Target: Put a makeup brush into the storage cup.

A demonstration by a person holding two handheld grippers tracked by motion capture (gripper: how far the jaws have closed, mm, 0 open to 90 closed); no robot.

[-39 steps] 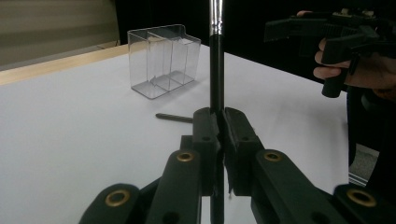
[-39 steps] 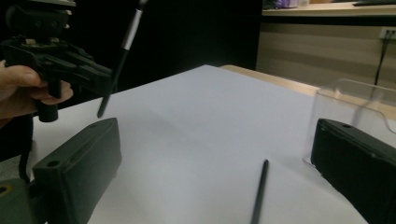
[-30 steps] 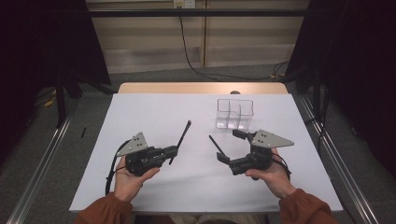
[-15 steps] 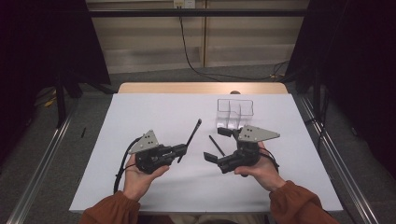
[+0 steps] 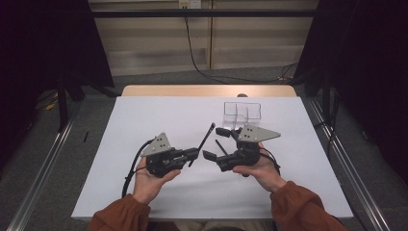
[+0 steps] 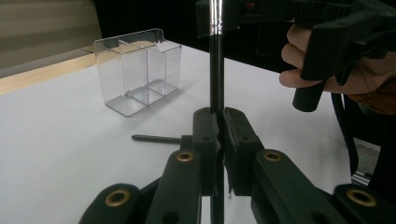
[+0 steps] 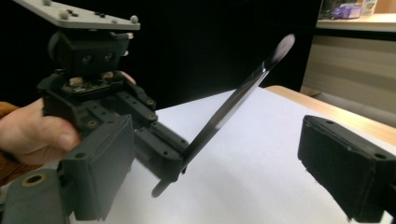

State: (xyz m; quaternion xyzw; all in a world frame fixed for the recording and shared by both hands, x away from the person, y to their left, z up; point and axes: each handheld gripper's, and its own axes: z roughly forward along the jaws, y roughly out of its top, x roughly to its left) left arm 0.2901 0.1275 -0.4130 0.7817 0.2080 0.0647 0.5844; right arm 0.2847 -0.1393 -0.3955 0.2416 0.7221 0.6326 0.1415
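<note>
A black pen [image 5: 206,139] sits clamped low on its barrel in the left gripper [image 5: 195,154], slanting up toward the clear divided box [image 5: 242,111]. The right gripper [image 5: 217,143] — jaws apart, just narrowing, pads not pressing — flanks the pen. A second pen [image 6: 156,138] lies near the box.

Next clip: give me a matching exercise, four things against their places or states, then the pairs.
Things:
1. left gripper
2. right gripper
3. clear divided box
4. second black pen

States:
A. stands empty on the far right part of the table
B. shut on a black pen
C. lies flat on the white tabletop
D. jaws apart, nothing between them

Pairs: 1-B, 2-D, 3-A, 4-C
</note>
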